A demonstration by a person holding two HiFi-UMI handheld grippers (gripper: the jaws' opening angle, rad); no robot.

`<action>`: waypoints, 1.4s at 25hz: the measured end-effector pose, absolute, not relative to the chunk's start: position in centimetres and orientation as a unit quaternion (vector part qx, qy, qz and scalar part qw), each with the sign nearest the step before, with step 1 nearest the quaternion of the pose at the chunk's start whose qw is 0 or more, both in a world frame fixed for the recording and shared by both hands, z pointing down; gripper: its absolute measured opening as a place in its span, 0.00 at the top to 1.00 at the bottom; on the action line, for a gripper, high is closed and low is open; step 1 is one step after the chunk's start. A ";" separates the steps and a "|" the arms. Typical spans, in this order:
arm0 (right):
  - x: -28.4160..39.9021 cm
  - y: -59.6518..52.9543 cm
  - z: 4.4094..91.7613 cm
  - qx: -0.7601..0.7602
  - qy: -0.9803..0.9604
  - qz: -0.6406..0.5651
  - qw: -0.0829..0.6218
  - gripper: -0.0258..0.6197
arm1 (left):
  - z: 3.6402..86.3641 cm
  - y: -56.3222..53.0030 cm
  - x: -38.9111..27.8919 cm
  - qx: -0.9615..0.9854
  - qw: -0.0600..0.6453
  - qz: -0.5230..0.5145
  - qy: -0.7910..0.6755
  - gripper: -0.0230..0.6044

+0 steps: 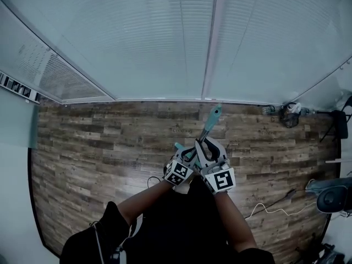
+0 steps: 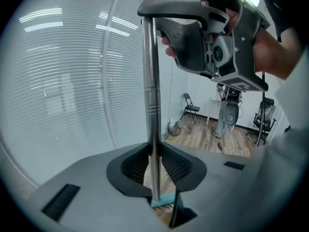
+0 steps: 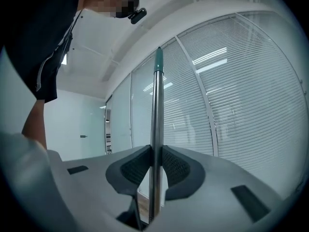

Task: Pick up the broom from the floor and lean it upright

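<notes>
Since both tools sit on the same shaft, we log the broom (image 1: 208, 126) as held upright in front of the person, off to neither side.

Left gripper (image 2: 153, 153): its pads are clamped on the metal pole (image 2: 152, 95), one on each flank, no gap visible. The pole runs straight up through the jaws. Just below them we see the teal broom head (image 2: 163, 200) with its bristles (we can't tell if it touches the floor).

Right gripper (image 3: 154, 153): its pads are also pinching the pole, which stands vertical between them. Well above these jaws the pole ends in a teal tip (image 3: 158, 59).

Seen from the left gripper, the right one grips the same pole higher up, above the left jaws, with the person's hand (image 2: 273, 52) wrapped on its grip. In the head view the two marker cubes sit side by side, almost touching, with the left one at the lower grip.

Beyond both grippers we mark a glass wall with closed blinds (image 1: 165, 37). Under them is plank floor (image 1: 99, 147). Past the left gripper, far off to its right, a folding chair (image 2: 189, 108) stands on that floor. A white cable (image 1: 264, 208) lies on the planks, well clear of the right gripper.
</notes>
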State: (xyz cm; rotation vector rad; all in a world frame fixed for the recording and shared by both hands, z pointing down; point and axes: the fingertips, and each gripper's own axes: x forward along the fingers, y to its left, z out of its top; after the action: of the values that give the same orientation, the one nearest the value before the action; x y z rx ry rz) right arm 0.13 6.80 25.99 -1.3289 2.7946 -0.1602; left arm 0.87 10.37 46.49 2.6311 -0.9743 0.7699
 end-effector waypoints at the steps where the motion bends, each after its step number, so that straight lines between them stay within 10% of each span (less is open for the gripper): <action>1: 0.8 6.4 26.3 -0.431 0.900 -0.054 0.019 0.83 | 46.7 10.2 1.2 0.898 0.114 0.269 -0.331 0.82; 15: 11.2 1.8 30.7 -0.459 0.887 -0.037 -0.010 0.83 | 47.9 8.8 -0.2 0.853 0.192 0.231 -0.428 0.82; 35: 5.1 -6.2 39.2 -0.515 0.843 -0.124 -0.094 0.84 | 49.4 -3.0 -4.7 0.901 0.180 0.223 -0.326 0.84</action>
State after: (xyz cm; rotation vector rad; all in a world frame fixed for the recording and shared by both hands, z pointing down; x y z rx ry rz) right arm 5.08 -6.21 39.17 -1.7237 2.8190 -0.4163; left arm -4.70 -3.04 49.38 2.5459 -0.9215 0.6315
